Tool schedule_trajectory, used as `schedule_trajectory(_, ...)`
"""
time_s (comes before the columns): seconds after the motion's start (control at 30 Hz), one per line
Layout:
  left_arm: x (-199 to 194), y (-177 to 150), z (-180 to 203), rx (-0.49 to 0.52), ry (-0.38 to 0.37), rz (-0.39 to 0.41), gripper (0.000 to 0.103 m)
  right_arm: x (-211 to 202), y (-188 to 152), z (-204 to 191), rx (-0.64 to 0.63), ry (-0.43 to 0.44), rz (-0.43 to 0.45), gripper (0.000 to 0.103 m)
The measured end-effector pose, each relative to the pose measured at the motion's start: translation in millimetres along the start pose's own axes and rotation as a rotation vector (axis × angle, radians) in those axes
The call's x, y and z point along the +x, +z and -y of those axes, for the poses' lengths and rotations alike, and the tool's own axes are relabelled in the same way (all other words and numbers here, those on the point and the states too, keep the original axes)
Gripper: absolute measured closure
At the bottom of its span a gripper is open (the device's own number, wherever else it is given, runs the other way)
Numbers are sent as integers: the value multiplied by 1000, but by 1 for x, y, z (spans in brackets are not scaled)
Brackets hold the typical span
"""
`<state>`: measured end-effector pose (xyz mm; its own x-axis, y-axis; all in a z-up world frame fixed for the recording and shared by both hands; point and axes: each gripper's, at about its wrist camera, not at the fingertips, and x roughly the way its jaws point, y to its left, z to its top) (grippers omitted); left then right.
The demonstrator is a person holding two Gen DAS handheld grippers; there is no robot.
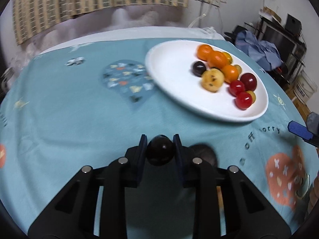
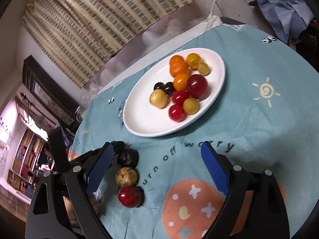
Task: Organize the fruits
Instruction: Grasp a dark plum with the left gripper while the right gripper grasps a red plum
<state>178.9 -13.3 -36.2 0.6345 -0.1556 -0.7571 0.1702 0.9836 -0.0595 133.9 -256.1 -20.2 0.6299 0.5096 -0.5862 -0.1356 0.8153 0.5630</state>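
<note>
Plate (image 2: 139, 127): on the tablecloth (image 2: 259, 129), toward the far side.
Fruit pile (image 2: 180, 87): on the plate, in its right half.
Three loose fruits (image 2: 126, 176): in a row on the tablecloth, nearer than the plate, left of the printed lettering (image 2: 197, 149).
Held fruit (image 1: 160, 152): between the left gripper (image 1: 159, 145) pads, nearer than the plate.

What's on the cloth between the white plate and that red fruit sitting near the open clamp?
In the right wrist view, between the white plate and the red fruit lie a dark fruit and a yellowish fruit, with bare tablecloth beside them.
</note>
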Motion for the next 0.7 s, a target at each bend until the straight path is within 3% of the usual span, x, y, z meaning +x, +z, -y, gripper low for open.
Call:
schedule_trajectory(0.2,-38,-31,-30,-65,90,46,76,20,-37,-47,-249,-9,-121,13)
schedule_trajectory(0.33,-40,-40,-30,-65,69,45,76,27,-68,-70,-427,-62,-151,18)
schedule_trajectory(0.43,-35,-42,-24,-45,48,29,76,38,-79,-70,-467,-96,-187,30)
schedule_trajectory(0.6,-29,-43,-17,-22,39,16,76,44,-82,-66,-474,-79,-203,51)
schedule_trajectory(0.7,-27,-44,-15,-18,36,11,76,45,-84,-68,-493,-85,-192,56)
